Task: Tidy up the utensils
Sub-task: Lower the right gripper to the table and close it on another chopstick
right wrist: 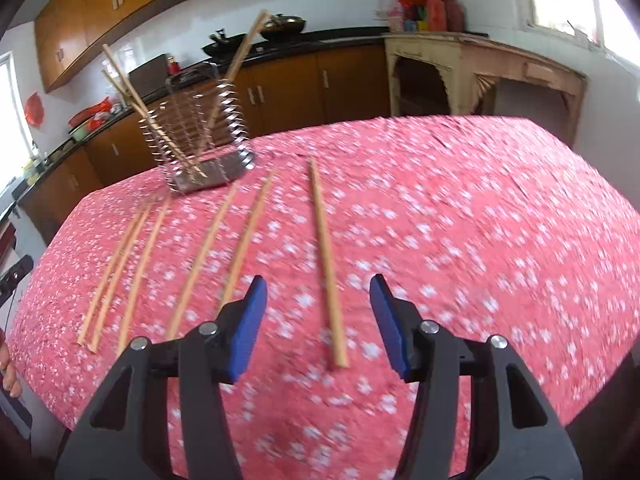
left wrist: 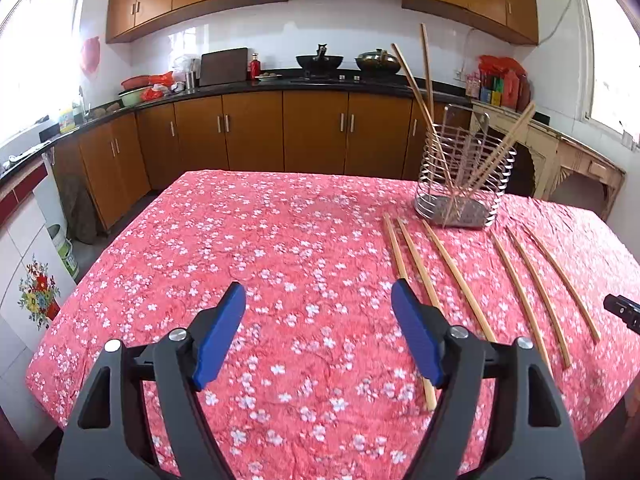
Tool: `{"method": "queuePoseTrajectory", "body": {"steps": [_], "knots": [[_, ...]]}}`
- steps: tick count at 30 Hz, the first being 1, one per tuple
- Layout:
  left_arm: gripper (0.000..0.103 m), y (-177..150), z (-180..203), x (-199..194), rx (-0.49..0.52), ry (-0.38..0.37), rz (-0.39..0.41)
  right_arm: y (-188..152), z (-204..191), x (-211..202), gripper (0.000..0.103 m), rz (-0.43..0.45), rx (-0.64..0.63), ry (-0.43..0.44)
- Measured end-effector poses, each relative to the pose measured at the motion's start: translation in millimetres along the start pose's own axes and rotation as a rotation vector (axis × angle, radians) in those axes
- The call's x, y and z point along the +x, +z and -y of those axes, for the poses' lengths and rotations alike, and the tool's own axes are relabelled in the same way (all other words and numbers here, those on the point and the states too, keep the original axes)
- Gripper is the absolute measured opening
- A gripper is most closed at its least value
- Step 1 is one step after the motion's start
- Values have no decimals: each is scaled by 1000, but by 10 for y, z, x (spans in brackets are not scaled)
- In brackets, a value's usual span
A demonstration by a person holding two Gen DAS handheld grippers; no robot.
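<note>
We see a bench point(left wrist: 280, 240) draped in a red cloth point(right wrist: 460, 220) printed with small white blossoms. Toward its far edge stands a wire utensil holder point(left wrist: 464, 176) on a dark base, with several chopsticks leaning inside it. Six loose chopsticks point(left wrist: 460, 276) lie flat on the cloth just near of the holder, fanned side by side and apart from one another. In the right wrist view, the rightmost chopstick point(right wrist: 326, 260) lies apart from the other five.
</note>
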State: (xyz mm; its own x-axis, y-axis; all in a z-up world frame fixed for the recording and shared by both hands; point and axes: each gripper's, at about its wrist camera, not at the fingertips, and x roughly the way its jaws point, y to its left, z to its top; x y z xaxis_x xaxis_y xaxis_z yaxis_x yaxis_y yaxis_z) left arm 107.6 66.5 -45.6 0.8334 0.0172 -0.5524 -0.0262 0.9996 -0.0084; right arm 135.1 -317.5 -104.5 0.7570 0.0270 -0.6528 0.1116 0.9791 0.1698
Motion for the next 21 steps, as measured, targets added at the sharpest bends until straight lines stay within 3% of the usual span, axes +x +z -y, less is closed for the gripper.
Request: {"method": "queuePoseTrajectory", "body": {"steps": [8, 16, 21], "knots": [[77, -172, 142, -39, 33, -38, 0, -208, 201, 67, 36, -21, 42, -17], [77, -282, 235, 17, 27, -83, -26, -241, -40, 301, 24, -63, -31, -60], [76, -373, 280, 53, 35, -97, -43, -249, -97, 322, 14, -44, -44, -100]]}}
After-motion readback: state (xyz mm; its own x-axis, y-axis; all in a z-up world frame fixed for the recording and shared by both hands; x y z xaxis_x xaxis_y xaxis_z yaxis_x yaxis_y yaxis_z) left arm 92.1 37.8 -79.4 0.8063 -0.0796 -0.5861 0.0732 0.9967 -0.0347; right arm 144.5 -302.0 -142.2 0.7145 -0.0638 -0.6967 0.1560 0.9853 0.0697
